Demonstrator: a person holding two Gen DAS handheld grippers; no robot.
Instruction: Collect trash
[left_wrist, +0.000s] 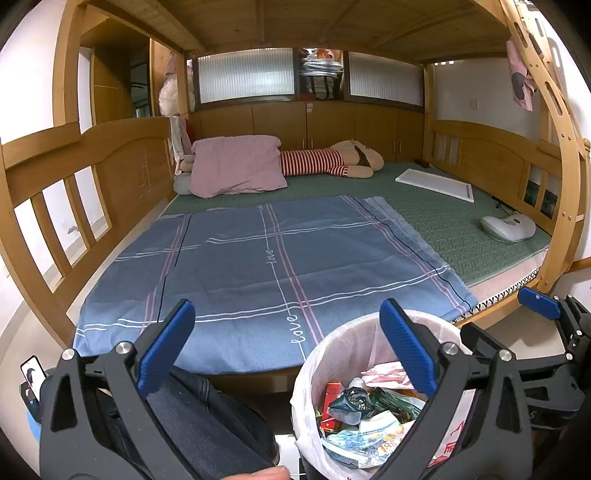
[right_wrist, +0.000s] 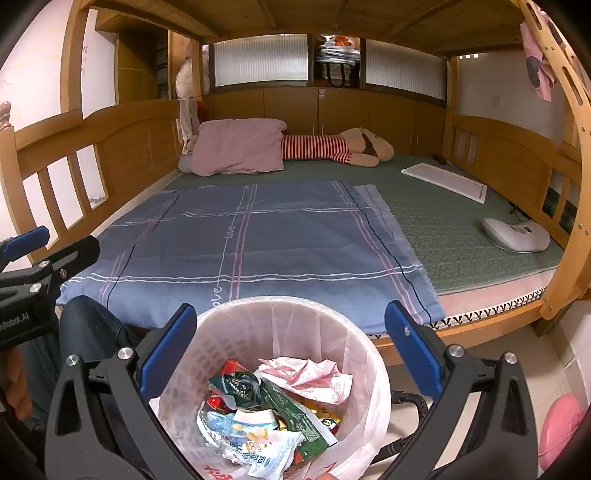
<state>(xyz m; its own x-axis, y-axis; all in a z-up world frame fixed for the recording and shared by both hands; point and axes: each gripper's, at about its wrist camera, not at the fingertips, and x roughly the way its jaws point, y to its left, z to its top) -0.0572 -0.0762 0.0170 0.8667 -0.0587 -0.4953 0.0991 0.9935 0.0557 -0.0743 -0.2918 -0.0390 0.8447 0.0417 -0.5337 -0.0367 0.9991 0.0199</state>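
Trash (right_wrist: 273, 410) lies heaped inside a white bin (right_wrist: 365, 354) lined with a thin plastic bag (right_wrist: 373, 417), standing on the floor at the near edge of the bed (right_wrist: 461, 328): crumpled pink-and-white paper on top, green and blue-white wrappers and something red beneath. The right tongs (right_wrist: 291, 345) hang directly above the bin mouth with their blue pads spread wide apart, one over the left rim and one beyond the right rim, holding nothing and touching nothing. The left tongs (left_wrist: 288, 345) are likewise spread wide and empty; in the left wrist view the bin (left_wrist: 332, 343) sits low and to the right, the right pad crossing in front of its rim, though whether it touches cannot be told. A dark-trousered leg (left_wrist: 207, 406) shows below the left pad. The two tongs are near each other, the left one appearing at the left edge of the right wrist view. Beyond the bin a blue checked sheet (right_wrist: 258, 247) covers the near part of a green mat (right_wrist: 461, 236), with open room across it. Farther back lie a pink pillow (right_wrist: 240, 146) and a striped plush toy (right_wrist: 332, 147); a white board (right_wrist: 447, 181) and a white rounded device (right_wrist: 515, 232) sit at the right. Wooden rails bound the bed left and right, with a curved ladder post (right_wrist: 569, 206) at the near right corner.
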